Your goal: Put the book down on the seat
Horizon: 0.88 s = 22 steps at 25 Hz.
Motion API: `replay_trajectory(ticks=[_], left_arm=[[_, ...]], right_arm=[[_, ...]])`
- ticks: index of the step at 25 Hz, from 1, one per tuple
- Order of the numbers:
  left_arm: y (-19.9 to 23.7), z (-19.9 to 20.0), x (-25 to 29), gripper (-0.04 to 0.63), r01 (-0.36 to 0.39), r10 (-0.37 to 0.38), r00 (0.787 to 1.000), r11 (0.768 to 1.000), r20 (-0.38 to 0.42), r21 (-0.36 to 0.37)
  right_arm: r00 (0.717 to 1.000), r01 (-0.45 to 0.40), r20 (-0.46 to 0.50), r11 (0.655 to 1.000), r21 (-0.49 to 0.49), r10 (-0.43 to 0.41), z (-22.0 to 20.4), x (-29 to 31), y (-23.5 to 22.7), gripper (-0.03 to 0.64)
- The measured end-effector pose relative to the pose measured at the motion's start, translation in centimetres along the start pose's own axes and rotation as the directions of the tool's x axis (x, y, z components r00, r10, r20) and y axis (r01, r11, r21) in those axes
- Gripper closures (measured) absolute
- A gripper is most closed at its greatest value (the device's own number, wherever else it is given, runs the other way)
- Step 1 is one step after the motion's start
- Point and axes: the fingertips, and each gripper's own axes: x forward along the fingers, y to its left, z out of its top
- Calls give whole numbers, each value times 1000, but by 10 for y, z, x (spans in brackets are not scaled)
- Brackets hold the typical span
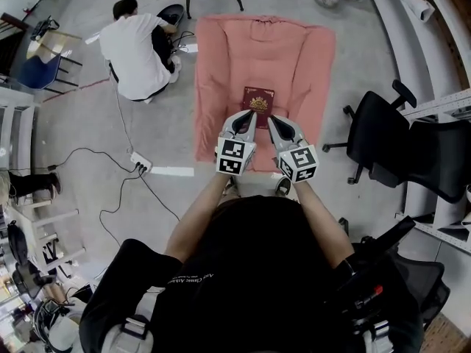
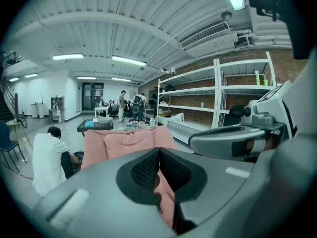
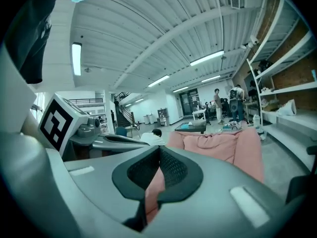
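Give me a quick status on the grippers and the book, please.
Left gripper and right gripper both shut, empty. Book lying flat on the pink seat. Nothing in the way.

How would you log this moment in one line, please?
book: flat on pink seat | left gripper: shut, empty | right gripper: shut, empty | both by book's near edge

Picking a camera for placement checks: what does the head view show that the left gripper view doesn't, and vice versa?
Head view only: the book lying on the pink seat, a black office chair, a power strip. Left gripper view only: wall shelves and ceiling lights. Both: the pink seat and a crouching person in a white shirt.
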Motion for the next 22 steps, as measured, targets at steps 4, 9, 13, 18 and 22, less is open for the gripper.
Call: replay_trajectory(ticks=[4, 9, 13, 18, 22], left_arm=[[-4, 17, -7, 594, 3, -7, 996, 999, 94, 43], [-10, 18, -12, 594, 15, -21, 994, 998, 107, 58], [-15, 8, -8, 594, 27, -31, 996, 999, 85, 46], [-22, -9, 0, 594, 48, -50, 998, 998, 45, 40], [-23, -20, 1, 594, 51, -52, 998, 998, 31, 37]], right_arm=[[1000, 3, 28, 999, -37, -2, 6, -4, 5, 603], [999, 24, 35, 998, -55, -22, 7, -7, 5, 603], [999, 24, 26, 999, -46, -23, 2, -2, 3, 603], [1000, 28, -12, 998, -52, -29, -13, 2, 1, 603], [998, 48, -42, 997, -55, -50, -29, 3, -3, 603]])
